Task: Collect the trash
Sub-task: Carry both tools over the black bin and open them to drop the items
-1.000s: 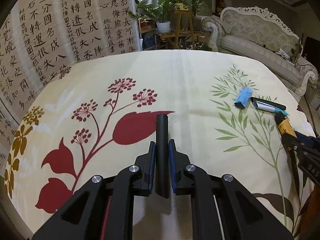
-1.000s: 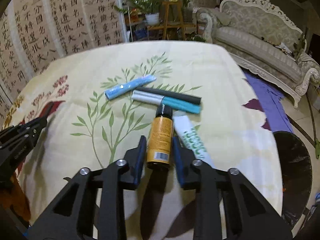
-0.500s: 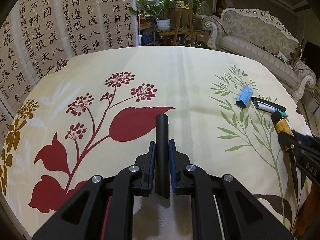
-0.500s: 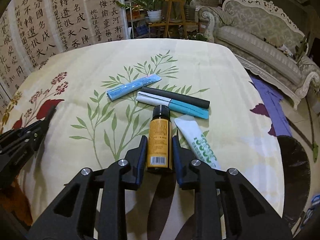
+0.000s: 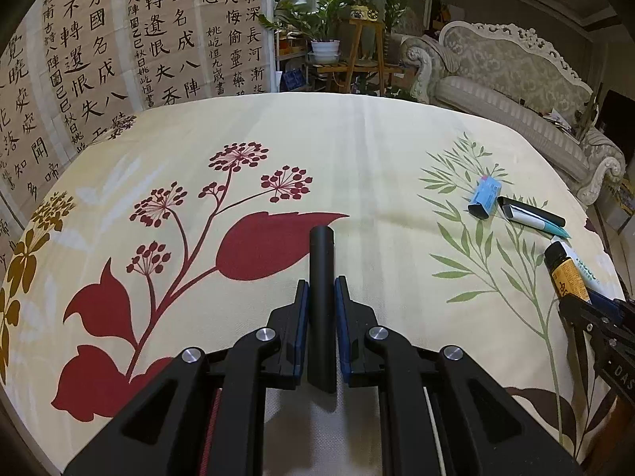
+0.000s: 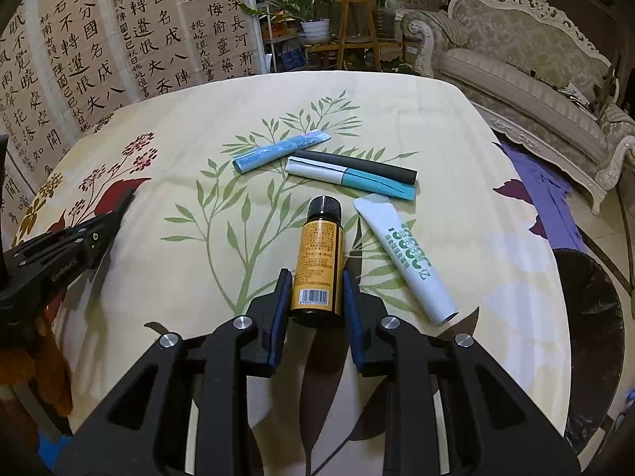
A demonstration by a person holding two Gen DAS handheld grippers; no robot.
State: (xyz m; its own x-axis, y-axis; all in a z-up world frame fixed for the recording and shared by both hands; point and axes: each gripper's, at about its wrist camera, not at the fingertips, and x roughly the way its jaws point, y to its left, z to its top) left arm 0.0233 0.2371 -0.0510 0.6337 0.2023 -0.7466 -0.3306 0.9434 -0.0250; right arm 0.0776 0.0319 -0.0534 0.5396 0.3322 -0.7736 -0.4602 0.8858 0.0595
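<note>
My left gripper point(image 5: 320, 289) is shut on a black tube point(image 5: 321, 261) and holds it over the floral tablecloth point(image 5: 357, 150). My right gripper point(image 6: 316, 277) is shut on a small orange bottle point(image 6: 319, 261) with a black cap. Beyond it on the cloth lie a blue sachet point(image 6: 278, 150), a black tube point(image 6: 357, 164), a white and teal tube point(image 6: 349, 178) and a white tube with green print point(image 6: 408, 261). The right gripper and bottle point(image 5: 567, 273) show at the right edge of the left wrist view. The left gripper point(image 6: 71, 242) shows at the left of the right wrist view.
A dark round bin point(image 6: 591, 325) stands on the floor beyond the table's right edge. A calligraphy screen point(image 5: 119, 39) stands behind the table at the left. A plant stand point(image 5: 357, 55) and an ornate sofa point(image 5: 508, 87) are behind.
Both grippers have risen a little with their objects held. The orange bottle is now lifted off the cloth; the view of the table has widened.
</note>
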